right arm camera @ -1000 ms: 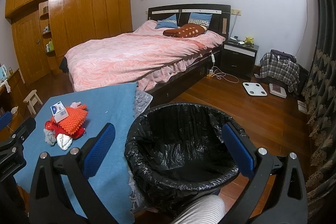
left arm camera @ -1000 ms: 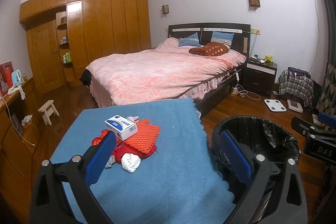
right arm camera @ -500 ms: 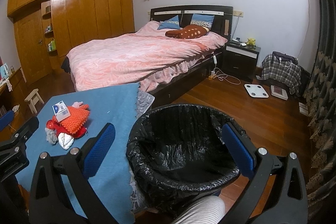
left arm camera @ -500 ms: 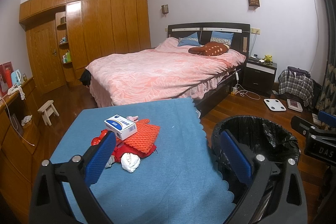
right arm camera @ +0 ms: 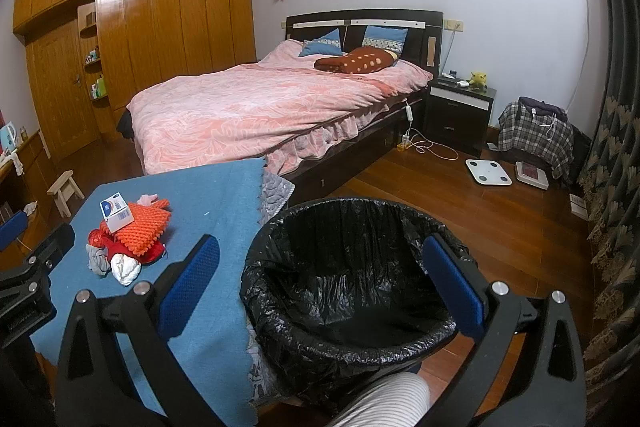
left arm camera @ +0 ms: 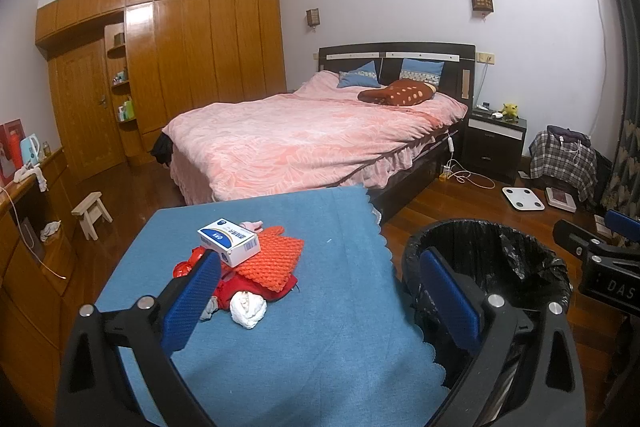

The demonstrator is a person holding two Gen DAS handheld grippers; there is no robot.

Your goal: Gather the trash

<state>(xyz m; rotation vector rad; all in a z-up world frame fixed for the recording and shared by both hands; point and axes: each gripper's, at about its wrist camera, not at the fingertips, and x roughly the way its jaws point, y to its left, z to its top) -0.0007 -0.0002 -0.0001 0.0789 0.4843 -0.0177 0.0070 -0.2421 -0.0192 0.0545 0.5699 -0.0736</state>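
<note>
A heap of trash lies on the blue cloth-covered table [left arm camera: 320, 347]: a white and blue box [left arm camera: 229, 241] on an orange foam net [left arm camera: 276, 261], red scraps beneath, and a crumpled white tissue [left arm camera: 248, 308] in front. The same pile shows in the right wrist view, with the box [right arm camera: 116, 211] and tissue [right arm camera: 126, 268]. A bin lined with a black bag [left arm camera: 504, 259] stands right of the table. My left gripper [left arm camera: 320, 297] hovers open above the table's near part, empty. My right gripper [right arm camera: 322, 285] hangs open and empty over the bin [right arm camera: 348, 279].
A bed with a pink cover [left arm camera: 312, 139] stands behind the table. A small wooden stool [left arm camera: 91, 213] and a wooden counter [left arm camera: 24, 211] are at the left. On the wood floor right of the bed are a scale [right arm camera: 488, 171], cables and a plaid-draped object [right arm camera: 536, 135]. A striped sleeve [right arm camera: 384, 403] shows at the bottom.
The right wrist view has drifted slightly, so the bin and table sit a little further right. The left gripper has barely moved. Both stay open.
</note>
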